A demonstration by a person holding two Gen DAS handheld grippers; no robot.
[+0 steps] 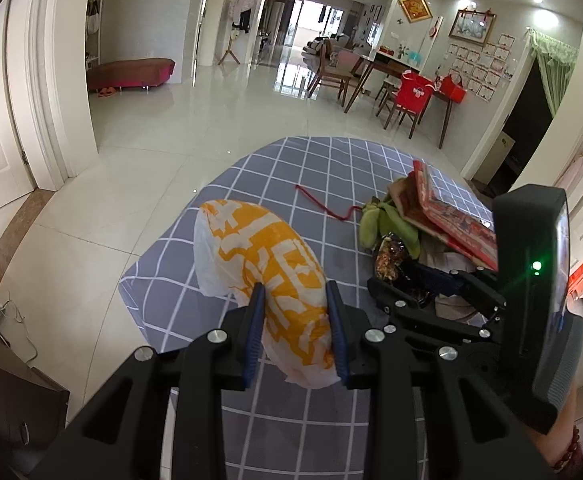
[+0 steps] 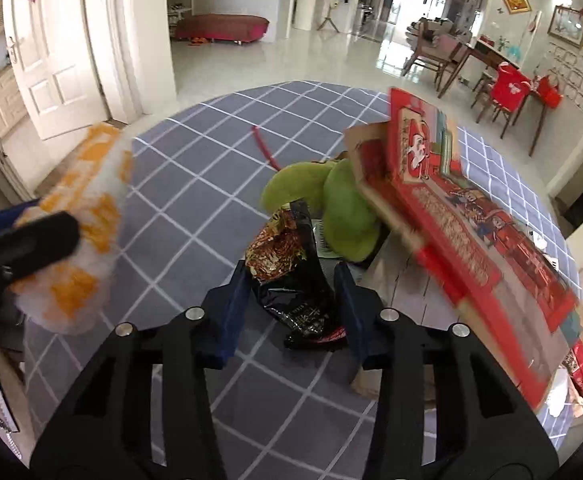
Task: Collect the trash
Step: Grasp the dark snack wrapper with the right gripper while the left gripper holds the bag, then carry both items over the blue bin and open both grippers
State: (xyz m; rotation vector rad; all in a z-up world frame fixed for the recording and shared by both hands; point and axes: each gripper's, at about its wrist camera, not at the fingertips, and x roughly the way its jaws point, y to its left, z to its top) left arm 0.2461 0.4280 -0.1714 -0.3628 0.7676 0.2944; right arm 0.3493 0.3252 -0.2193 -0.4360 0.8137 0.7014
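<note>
Two tongs loaded: left tongs (image 1: 294, 300) pinch bag (image 1: 259, 256), right tongs (image 2: 291, 280) pinch wrapper (image 2: 291, 272). I'd keep the bag's mouth up and lift the wrapper clear of the peel (image 2: 339, 208).

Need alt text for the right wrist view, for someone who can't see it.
The right claw grips a crumpled black foil snack wrapper above a grey grid-patterned tablecloth. Beyond lie green fruit peels and a red printed cardboard box; at left, an orange-and-white plastic bag.
</note>
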